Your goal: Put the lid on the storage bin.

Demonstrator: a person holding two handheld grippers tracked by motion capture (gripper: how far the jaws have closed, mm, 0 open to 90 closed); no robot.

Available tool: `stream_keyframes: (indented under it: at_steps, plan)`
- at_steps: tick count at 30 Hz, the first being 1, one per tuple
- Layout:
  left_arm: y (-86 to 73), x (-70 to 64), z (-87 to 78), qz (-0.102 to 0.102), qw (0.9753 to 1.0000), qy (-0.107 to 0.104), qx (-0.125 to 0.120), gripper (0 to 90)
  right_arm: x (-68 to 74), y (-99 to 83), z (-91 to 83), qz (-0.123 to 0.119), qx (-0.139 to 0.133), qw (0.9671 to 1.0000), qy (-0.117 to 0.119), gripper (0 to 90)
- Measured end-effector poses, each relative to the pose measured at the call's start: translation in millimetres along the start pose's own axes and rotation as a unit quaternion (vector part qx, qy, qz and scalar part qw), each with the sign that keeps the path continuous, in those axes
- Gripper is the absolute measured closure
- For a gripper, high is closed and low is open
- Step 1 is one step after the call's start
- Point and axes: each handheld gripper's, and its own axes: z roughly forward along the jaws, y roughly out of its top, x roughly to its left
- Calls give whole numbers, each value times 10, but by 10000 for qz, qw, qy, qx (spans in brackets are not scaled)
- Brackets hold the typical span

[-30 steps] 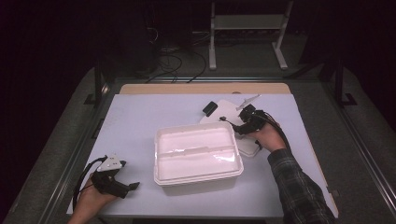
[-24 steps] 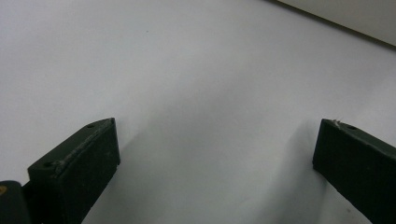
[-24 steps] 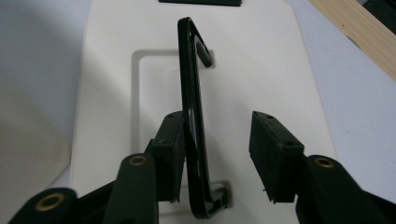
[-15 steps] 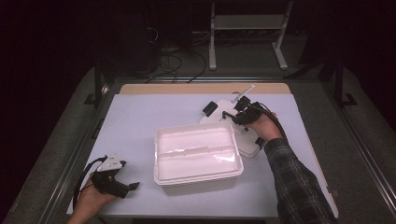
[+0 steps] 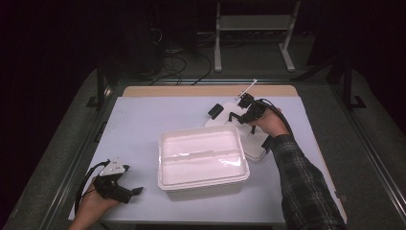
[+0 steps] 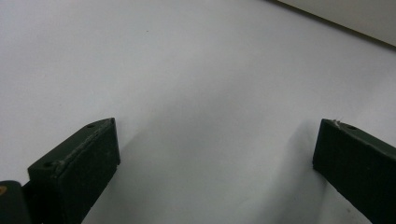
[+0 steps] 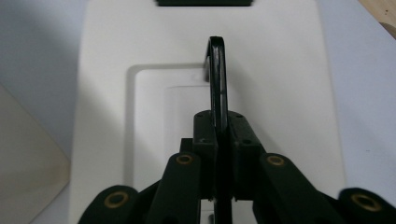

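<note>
So the right gripper (image 7: 218,135) has its jaws pressed together on a thin black curved piece of plastic (image 7: 216,74), maybe a utensil seen edge-on, hard to say. Its long axis runs straight out along the jaws, away from the hand. In the high view the right gripper (image 5: 245,111) sits over the flat white foam lid (image 5: 253,146) that lies just behind and to the right of the open white foam two-compartment container (image 5: 203,158).

That's the relation that probably matters: the container is toward the person and to the left of the right gripper, so anything dropped in needs a pull back that way. The right hand is clearly the nearer one.

The left gripper (image 5: 117,184), left of the container near the table's front edge, has its jaws spread wide over bare tabletop (image 6: 196,93), gripping nothing.

A small black block (image 5: 215,110) sits at the lid's far edge.
</note>
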Motion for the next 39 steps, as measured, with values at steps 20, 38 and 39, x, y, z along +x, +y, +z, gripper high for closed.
stream_keyframes:
  at_steps: [20,38,39]
  plan:
    - [0,0,0,-8,10000,-1,-1,0,-249,-105,-517,156,-27,9997,-186,844]
    - [-2,-2,1,-18,10000,3,-16,0,-223,-111,-1365,32,-391,9992,-58,844]
    - [-2,-2,1,-16,10000,1,-14,0,-213,-104,-1407,28,-388,9992,-51,844]
